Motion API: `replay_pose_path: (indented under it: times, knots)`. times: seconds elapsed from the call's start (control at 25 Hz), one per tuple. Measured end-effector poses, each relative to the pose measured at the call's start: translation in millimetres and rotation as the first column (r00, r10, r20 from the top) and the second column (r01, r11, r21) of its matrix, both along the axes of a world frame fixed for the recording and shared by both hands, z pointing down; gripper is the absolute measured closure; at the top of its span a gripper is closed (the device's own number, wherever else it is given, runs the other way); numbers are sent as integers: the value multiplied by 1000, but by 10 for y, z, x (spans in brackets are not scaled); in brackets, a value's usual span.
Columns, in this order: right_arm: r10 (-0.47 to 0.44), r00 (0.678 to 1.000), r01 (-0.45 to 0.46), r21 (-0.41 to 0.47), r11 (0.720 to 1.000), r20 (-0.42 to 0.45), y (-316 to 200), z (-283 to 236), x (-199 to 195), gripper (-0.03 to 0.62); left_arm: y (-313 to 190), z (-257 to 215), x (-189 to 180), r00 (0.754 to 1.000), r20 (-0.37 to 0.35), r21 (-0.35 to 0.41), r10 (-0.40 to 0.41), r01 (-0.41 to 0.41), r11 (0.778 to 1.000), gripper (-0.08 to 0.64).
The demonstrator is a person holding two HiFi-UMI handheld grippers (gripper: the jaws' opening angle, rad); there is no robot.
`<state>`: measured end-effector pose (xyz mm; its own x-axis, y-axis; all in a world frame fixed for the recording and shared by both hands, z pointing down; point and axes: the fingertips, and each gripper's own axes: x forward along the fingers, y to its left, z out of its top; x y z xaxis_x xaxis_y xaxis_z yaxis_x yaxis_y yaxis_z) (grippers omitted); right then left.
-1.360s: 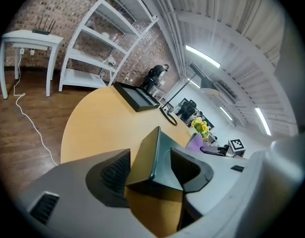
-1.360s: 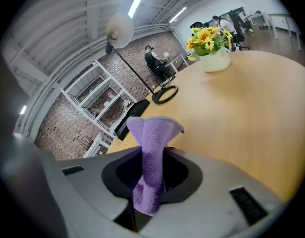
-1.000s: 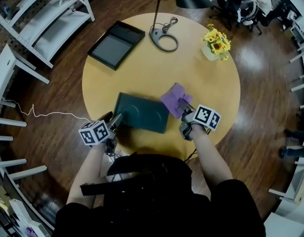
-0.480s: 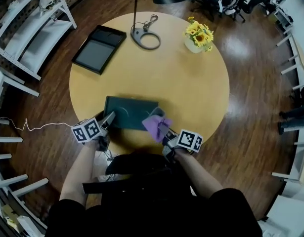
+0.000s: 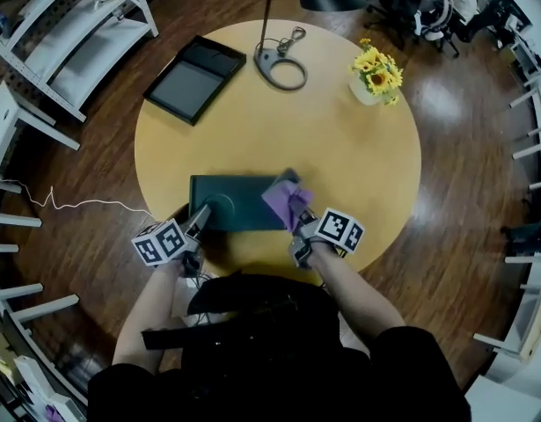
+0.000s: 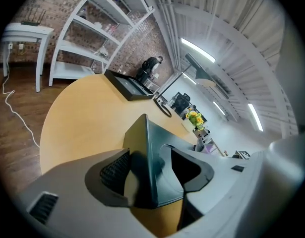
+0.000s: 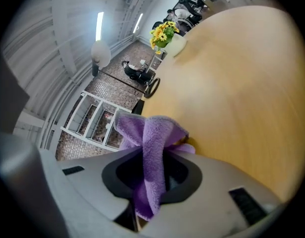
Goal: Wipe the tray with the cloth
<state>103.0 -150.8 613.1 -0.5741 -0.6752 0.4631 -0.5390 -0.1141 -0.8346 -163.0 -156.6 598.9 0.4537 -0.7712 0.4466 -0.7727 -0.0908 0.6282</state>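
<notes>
A dark green tray (image 5: 235,202) lies on the round wooden table (image 5: 349,165), near its front edge. My left gripper (image 5: 200,220) is at the tray's near left corner. In the left gripper view that tray corner (image 6: 151,133) stands between the spread jaws of the left gripper (image 6: 157,158), with a sliver of table showing beside the left pad. My right gripper (image 5: 298,221) is shut on a purple cloth (image 5: 284,197), which rests over the tray's right end. In the right gripper view the cloth (image 7: 148,133) bunches up out of the right gripper (image 7: 152,168).
A black tray (image 5: 193,79) sits at the table's far left. A lamp base with a ring (image 5: 283,69) and a vase of yellow flowers (image 5: 376,70) stand at the back. White shelving (image 5: 68,25) is at the left, and a cable (image 5: 68,204) lies on the floor.
The right gripper has carried the purple cloth from the tray's far right corner to its right end. The left gripper has stayed at the near left corner.
</notes>
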Motion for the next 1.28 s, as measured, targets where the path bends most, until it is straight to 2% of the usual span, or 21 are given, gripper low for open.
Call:
replay_pose_path:
  times: [0.12,0.24,0.52,0.6,0.68,0.76,0.84,0.88,0.96,1.04,1.12,1.2,1.28]
  knots:
    - [-29,1000,29,1,1000,10,-297,13,-55,528,96,1,-3,1000,0,-18,-27,27,999,305]
    - [-127,991,128,25,991,-43,-588,7,-82,528,258,-20,80,998,-31,-44,-47,46,998,305]
    - [-309,937,322,63,944,-166,-1094,9,-296,526,664,-5,367,990,-126,-107,-70,57,993,305]
    - [-344,923,359,65,931,-175,-1123,-2,-339,526,707,-34,414,988,-134,-112,-72,57,992,305]
    - [-348,919,368,88,925,-184,-1135,-44,-326,524,746,-62,479,986,-160,-124,-41,21,992,305]
    - [-301,932,330,128,935,-200,-1156,-140,-175,522,810,-66,638,978,-203,-133,50,-78,988,307]
    - [-211,964,237,166,957,-165,-1148,-287,76,522,848,-34,724,966,-226,-125,122,-153,980,308]
    - [-163,977,187,180,966,-138,-1117,-357,207,522,834,-37,691,963,-238,-114,130,-161,980,310]
    - [-71,991,92,189,978,-116,-998,-425,465,522,717,-144,478,963,-250,-74,104,-126,989,313]
    - [24,993,-4,172,985,-115,-813,-386,700,522,506,-299,176,975,-208,-9,79,-83,997,303]
    - [110,991,-97,140,985,-82,-591,-275,846,522,267,-316,-49,985,-144,42,90,-85,995,299]
    - [191,981,-188,99,977,-17,-387,-130,864,522,44,-251,-86,984,-88,59,154,-149,987,299]
    - [278,958,-281,39,959,65,-217,39,768,522,-60,-153,48,968,-66,40,244,-242,969,299]
